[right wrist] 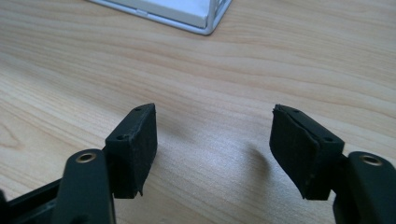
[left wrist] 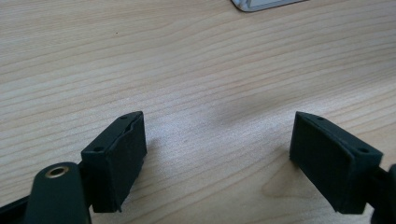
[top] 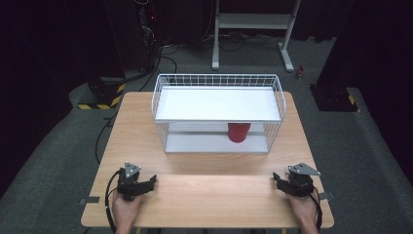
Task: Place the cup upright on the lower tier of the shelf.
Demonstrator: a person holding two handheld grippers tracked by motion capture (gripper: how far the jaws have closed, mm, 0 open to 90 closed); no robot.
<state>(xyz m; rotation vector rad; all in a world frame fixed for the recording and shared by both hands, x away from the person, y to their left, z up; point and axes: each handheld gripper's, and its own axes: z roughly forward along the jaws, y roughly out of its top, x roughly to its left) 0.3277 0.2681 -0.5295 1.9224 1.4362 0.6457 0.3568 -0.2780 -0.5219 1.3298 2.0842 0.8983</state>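
1. Dark room surrounds a pale wooden counter that carries a white wire rack.
2. Inside the rack, on its lower shelf and toward its right end, stands a red cup, untouched.
3. Left tongs rest on the counter near the rack's left front side, jaws wide and empty.
4. Right tongs rest near its right front side, also wide and empty.
5. I judge that nothing is done yet; reaching and grasping are left.
6. Behind the rack there is grey floor, cables and a metal stand.

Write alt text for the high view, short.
A person's hands hold the left gripper and right gripper, both open, on the near edge of a wooden table. Behind them stands a white wire shelf rack with a red cup on its lower level.
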